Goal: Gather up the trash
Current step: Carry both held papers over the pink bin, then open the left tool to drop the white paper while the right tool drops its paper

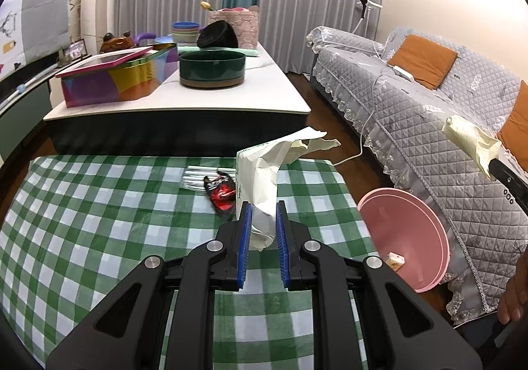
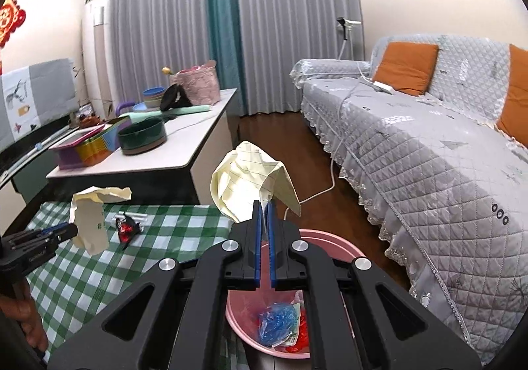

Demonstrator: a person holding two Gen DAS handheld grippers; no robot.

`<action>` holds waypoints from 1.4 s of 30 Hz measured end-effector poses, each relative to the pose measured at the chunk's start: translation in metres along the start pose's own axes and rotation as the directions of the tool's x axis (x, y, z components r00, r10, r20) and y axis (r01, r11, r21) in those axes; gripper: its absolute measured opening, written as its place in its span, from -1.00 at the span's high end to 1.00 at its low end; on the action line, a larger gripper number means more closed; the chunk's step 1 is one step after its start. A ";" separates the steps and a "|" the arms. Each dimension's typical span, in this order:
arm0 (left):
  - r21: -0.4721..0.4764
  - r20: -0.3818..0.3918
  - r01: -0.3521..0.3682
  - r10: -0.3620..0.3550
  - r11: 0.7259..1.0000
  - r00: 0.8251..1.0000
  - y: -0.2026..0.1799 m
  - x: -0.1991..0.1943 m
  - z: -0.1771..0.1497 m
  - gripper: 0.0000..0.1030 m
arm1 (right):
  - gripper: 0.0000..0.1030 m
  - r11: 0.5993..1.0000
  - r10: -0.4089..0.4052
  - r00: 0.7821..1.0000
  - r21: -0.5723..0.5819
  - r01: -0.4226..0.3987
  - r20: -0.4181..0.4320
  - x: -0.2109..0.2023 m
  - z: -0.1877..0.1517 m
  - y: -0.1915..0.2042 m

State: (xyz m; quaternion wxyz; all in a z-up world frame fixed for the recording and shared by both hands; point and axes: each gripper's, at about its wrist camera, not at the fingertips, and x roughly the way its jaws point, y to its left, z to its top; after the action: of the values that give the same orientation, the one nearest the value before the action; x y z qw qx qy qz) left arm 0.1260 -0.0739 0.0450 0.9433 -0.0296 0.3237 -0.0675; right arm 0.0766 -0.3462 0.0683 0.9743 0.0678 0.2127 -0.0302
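My left gripper (image 1: 264, 208) is shut on a crumpled white paper bag (image 1: 260, 178) and holds it above the green checked table (image 1: 99, 221); the bag also shows in the right wrist view (image 2: 89, 221). My right gripper (image 2: 264, 205) is shut on a crumpled pale yellow lined paper (image 2: 250, 182), held over the pink trash bin (image 2: 330, 244), which holds blue and red wrappers. In the left wrist view that paper (image 1: 472, 142) hangs above the bin (image 1: 406, 238). A red and black wrapper (image 1: 221, 193) and a clear plastic packet (image 1: 198, 177) lie on the table.
A white low table (image 1: 184, 99) behind holds a dark green bowl (image 1: 213, 68), a colourful tin (image 1: 115, 79) and stacked bowls. A grey quilted sofa (image 1: 445, 125) with orange cushions stands at the right, close to the bin. A white cable (image 2: 330, 178) crosses the wooden floor.
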 end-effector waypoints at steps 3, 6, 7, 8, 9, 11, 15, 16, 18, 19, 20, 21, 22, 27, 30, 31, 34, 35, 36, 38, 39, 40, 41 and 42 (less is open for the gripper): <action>0.015 0.000 0.009 -0.009 1.000 1.000 -0.011 0.002 0.003 0.71 | 0.93 1.000 -0.015 1.000 0.005 0.015 0.009 -0.001 0.003 -0.005; 0.026 -0.001 0.021 -0.021 0.999 1.000 -0.023 0.005 0.006 0.71 | 0.93 0.999 -0.035 0.999 0.012 0.035 0.013 0.001 0.005 -0.011; 0.029 -0.001 0.026 -0.026 0.999 1.000 -0.027 0.007 0.007 0.71 | 0.93 0.999 -0.039 0.999 0.014 0.039 0.013 0.001 0.005 -0.013; 0.033 -0.001 0.031 -0.031 0.999 1.000 -0.030 0.007 0.008 0.71 | 0.93 0.999 -0.044 0.999 0.018 0.044 0.012 0.002 0.006 -0.014; 0.037 -0.001 0.035 -0.035 0.999 0.999 -0.033 0.008 0.009 0.71 | 0.93 0.998 -0.051 0.999 0.022 0.051 0.010 0.003 0.007 -0.016; 0.044 -0.001 0.046 -0.046 0.998 0.999 -0.041 0.011 0.012 0.71 | 0.93 0.998 -0.061 0.998 0.031 0.061 0.008 0.004 0.008 -0.020; 0.049 -0.004 0.070 -0.069 0.996 0.998 -0.056 0.015 0.016 0.71 | 0.93 0.995 -0.077 0.997 0.056 0.077 -0.006 0.007 0.008 -0.029; 0.049 -0.004 0.078 -0.078 0.996 0.997 -0.060 0.016 0.017 0.71 | 0.93 0.995 -0.077 0.997 0.062 0.077 -0.009 0.008 0.008 -0.031; 0.050 -0.005 0.091 -0.091 0.995 0.996 -0.067 0.018 0.018 0.71 | 0.93 0.994 -0.079 0.997 0.069 0.080 -0.016 0.010 0.008 -0.034; 0.050 -0.006 0.100 -0.100 0.994 0.995 -0.072 0.019 0.019 0.71 | 0.93 0.994 -0.083 0.996 0.071 0.084 -0.020 0.010 0.008 -0.035; 0.051 -0.006 0.108 -0.107 0.993 0.994 -0.076 0.019 0.020 0.71 | 0.93 0.994 -0.085 0.996 0.074 0.087 -0.024 0.011 0.008 -0.036; 0.052 -0.007 0.114 -0.114 0.992 0.994 -0.079 0.020 0.020 0.71 | 0.93 0.993 -0.087 0.996 0.075 0.089 -0.027 0.012 0.007 -0.037; 0.055 -0.008 0.121 -0.121 0.991 0.993 -0.084 0.021 0.020 0.71 | 0.93 0.993 -0.091 0.995 0.076 0.093 -0.032 0.014 0.007 -0.039; 0.069 -0.018 0.147 -0.147 0.987 0.989 -0.104 0.028 0.020 0.71 | 0.93 0.989 -0.112 0.992 0.090 0.116 -0.055 0.019 0.004 -0.048; 0.073 -0.027 0.165 -0.164 0.984 0.986 -0.116 0.032 0.019 0.71 | 0.93 0.986 -0.119 0.991 0.111 0.126 -0.068 0.022 0.002 -0.057; 0.076 -0.028 0.171 -0.169 0.982 0.985 -0.120 0.033 0.019 0.71 | 0.93 0.985 -0.121 0.990 0.115 0.129 -0.073 0.023 0.002 -0.059; 0.083 -0.030 0.192 -0.190 0.978 0.981 -0.129 0.036 0.019 0.71 | 0.93 0.984 -0.120 0.988 0.124 0.131 -0.095 0.029 0.000 -0.064; 0.083 -0.034 0.199 -0.197 0.976 0.980 -0.132 0.037 0.018 0.71 | 0.93 0.983 -0.119 0.988 0.127 0.132 -0.103 0.031 -0.001 -0.065; 0.083 -0.039 0.206 -0.203 0.975 0.978 -0.135 0.039 0.018 0.71 | 0.93 0.983 -0.117 0.987 0.128 0.131 -0.113 0.033 -0.002 -0.066; 0.079 -0.050 0.224 -0.220 0.971 0.974 -0.141 0.044 0.016 0.71 | 0.93 0.983 -0.114 0.985 0.128 0.131 -0.132 0.038 -0.005 -0.067; 0.078 -0.055 0.231 -0.227 0.970 0.972 -0.144 0.046 0.014 0.71 | 0.93 0.983 -0.112 0.984 0.127 0.130 -0.140 0.040 -0.006 -0.067; 0.078 -0.061 0.238 -0.233 0.968 0.971 -0.146 0.049 0.013 0.71 | 0.93 0.984 -0.110 0.983 0.124 0.129 -0.149 0.042 -0.007 -0.067; 0.078 -0.067 0.245 -0.240 0.966 0.968 -0.149 0.051 0.012 0.71 | 0.93 0.984 -0.110 0.982 0.120 0.130 -0.155 0.044 -0.008 -0.066; 0.079 -0.071 0.250 -0.245 0.965 0.967 -0.151 0.053 0.010 0.71 | 0.93 0.985 -0.112 0.981 0.113 0.131 -0.161 0.046 -0.009 -0.065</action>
State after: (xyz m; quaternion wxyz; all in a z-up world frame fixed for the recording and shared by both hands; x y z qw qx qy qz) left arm 0.1576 -0.2307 0.0361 0.9175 -0.0268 0.3428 -0.1998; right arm 0.1091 -0.4108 0.0328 0.9452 0.1169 0.2888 -0.0976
